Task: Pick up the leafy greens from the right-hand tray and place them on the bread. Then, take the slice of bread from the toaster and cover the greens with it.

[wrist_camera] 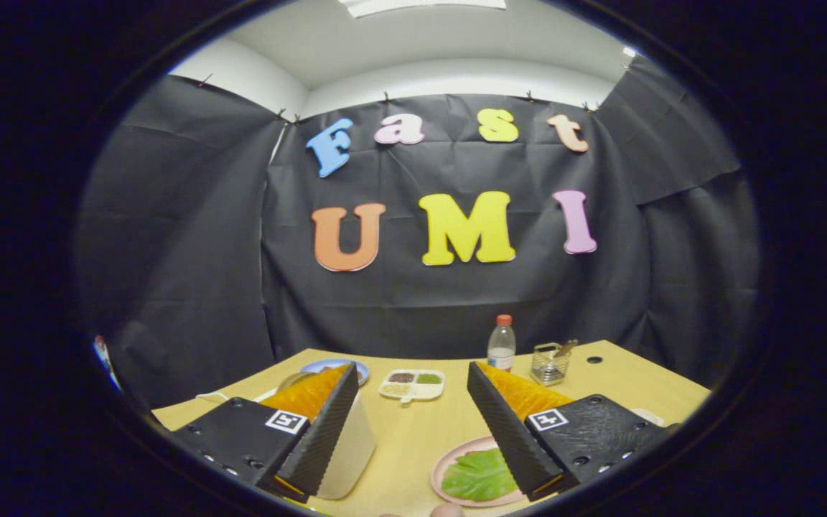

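The gripper [410, 402] is held above the wooden table [629, 380] with its 2 fingers spread wide apart and nothing between them; it is released and grasps nothing.

The leafy greens [480, 475] lie flat in the pink tray [441, 467] at the lower centre-right of the frame, just inside the right finger, whose base covers the tray's right part. The greens appear untouched, so step 1, picking them up, is judged as not yet done.

A white rounded body [350, 452] stands at the lower left of the frame, partly behind the left finger; it is probably the toaster, but the finger hides most of it and no bread slice can be made out in it. The base slice of bread that must receive the greens cannot be identified from this view.

Farther back, in the centre of the frame, a white divided dish [411, 384] holds small portions. A blue plate [363, 368] lies behind the left fingertip. A clear bottle with a red cap [501, 343] and a wire basket [549, 364] stand at the far right-centre of the table.

Status, as a judgement: 0 of 2 placements are complete. Remaining work: lower the gripper onto the greens, close on them, transfer them to the bread, then fetch the slice from the toaster and lay it over the greens.
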The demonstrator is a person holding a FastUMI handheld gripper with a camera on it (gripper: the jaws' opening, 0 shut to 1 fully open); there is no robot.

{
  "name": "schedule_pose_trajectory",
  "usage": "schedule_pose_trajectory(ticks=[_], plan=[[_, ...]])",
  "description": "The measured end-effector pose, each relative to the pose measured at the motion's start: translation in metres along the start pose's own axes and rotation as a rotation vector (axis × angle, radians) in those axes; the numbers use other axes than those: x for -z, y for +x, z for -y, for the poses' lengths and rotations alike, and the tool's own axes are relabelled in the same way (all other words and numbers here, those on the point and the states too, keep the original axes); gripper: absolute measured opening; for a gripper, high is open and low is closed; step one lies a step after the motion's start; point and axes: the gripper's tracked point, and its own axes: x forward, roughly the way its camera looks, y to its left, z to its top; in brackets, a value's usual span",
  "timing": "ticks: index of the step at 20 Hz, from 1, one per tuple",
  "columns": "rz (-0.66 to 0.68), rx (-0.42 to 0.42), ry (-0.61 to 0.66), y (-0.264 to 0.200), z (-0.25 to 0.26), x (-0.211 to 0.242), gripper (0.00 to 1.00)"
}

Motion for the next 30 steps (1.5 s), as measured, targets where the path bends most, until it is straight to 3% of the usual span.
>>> schedule_pose_trajectory(ticks=[4, 8, 13, 22, 30], plan=[[-0.067, -0.061, -0.028, 0.018, -0.063, 0.024, 0.95], [-0.140, -0.048, -0.055, 0.041, -0.093, 0.049, 0.96], [-0.254, -0.025, -0.016, 0.067, -0.100, 0.076, 0.64], [-0.263, -0.022, -0.006, 0.078, -0.096, 0.077, 0.11], [-0.146, -0.081, 0.061, 0.055, -0.092, 0.016, 0.11]])
